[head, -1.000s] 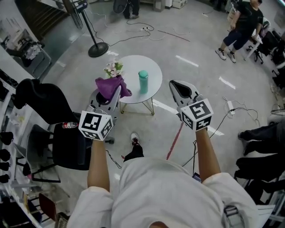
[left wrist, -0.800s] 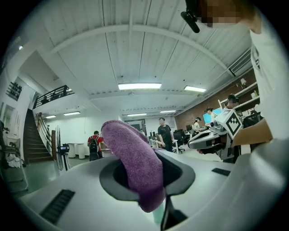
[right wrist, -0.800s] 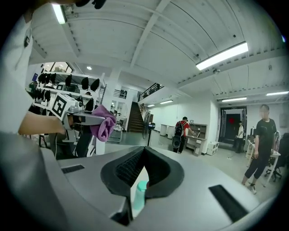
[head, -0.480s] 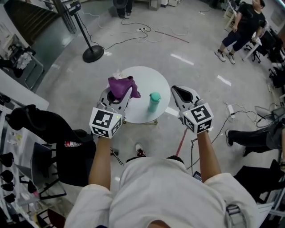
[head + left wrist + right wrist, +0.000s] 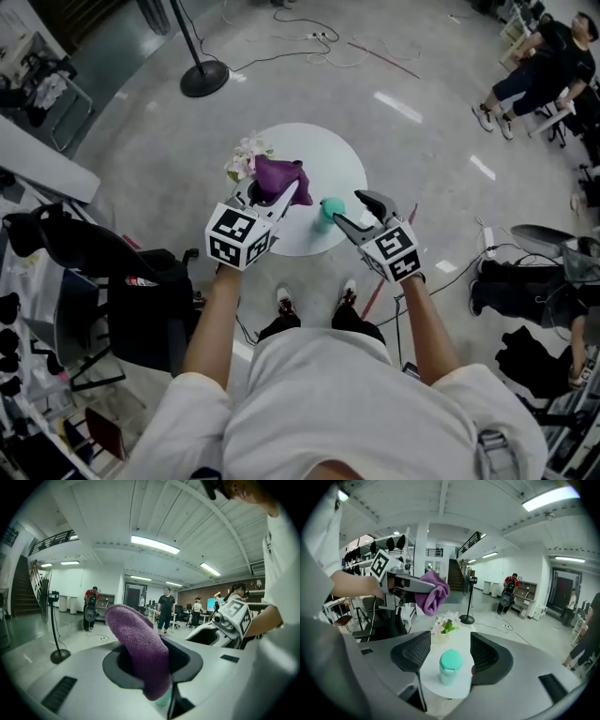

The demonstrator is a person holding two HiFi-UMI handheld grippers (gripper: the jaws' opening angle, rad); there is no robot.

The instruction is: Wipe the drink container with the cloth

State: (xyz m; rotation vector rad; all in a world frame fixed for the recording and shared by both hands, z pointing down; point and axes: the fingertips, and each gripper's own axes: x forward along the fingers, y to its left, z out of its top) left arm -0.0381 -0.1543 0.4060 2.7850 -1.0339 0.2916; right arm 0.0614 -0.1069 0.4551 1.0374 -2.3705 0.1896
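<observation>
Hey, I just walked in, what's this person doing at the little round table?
A person stands over a small round table with a hand-held gripper in each hand. The left hand-held gripper is clamped on a purple cloth. The right hand-held gripper, jaws opening, is lined up on the teal drink container, which stands upright on the table, ungripped. The cloth is not on the container yet.

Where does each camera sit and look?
Head view: on the person's head, steeply down at table, drink container; shows arms, left hand-held gripper, right hand-held gripper.
Left gripper view: on the left one, facing across the room; jaws clamp cloth.
Right gripper view: on the right one, facing drink container between opening jaws, untouched.
Gripper views share the cloth.
</observation>
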